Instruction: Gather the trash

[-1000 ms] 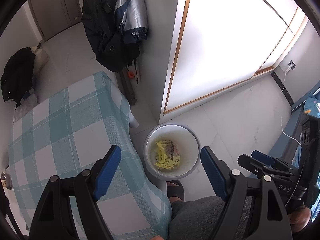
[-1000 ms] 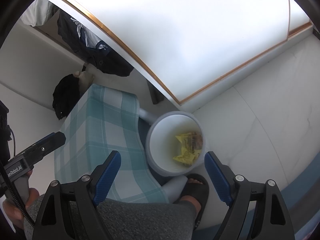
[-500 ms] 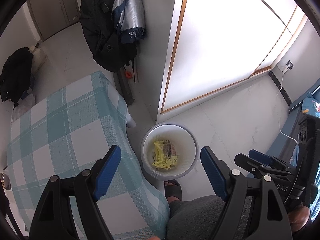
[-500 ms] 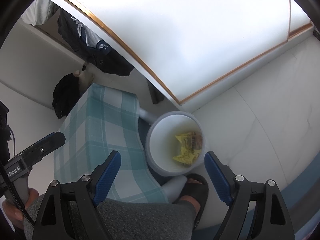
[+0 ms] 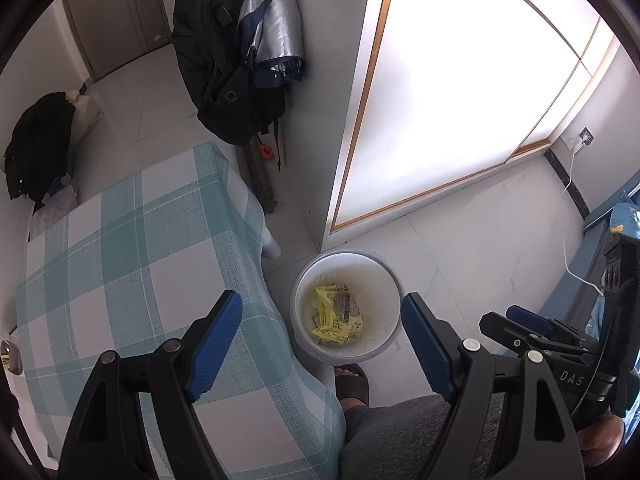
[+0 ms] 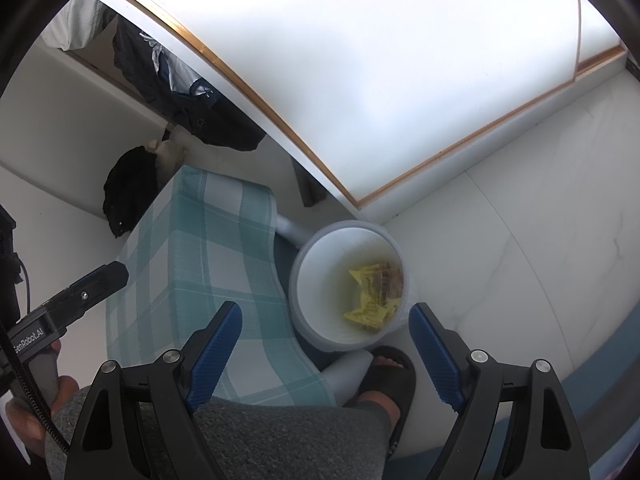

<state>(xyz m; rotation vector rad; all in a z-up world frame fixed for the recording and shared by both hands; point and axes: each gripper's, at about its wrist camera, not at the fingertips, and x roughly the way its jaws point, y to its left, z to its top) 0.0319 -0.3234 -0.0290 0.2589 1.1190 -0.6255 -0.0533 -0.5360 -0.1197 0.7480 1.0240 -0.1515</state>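
Lying crumpled in the white bin (image 5: 384,280), the yellow wrappers (image 5: 334,316) look light and crinkly; both left gripper (image 5: 322,346) and right gripper (image 6: 324,354) gape wide, empty

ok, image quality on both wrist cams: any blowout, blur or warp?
Left wrist: frosted window blown out white, straight frame edges bowed, wrappers in the bin sharp. Right wrist: window also clipped, the wrappers softer, black vignette in the corners.
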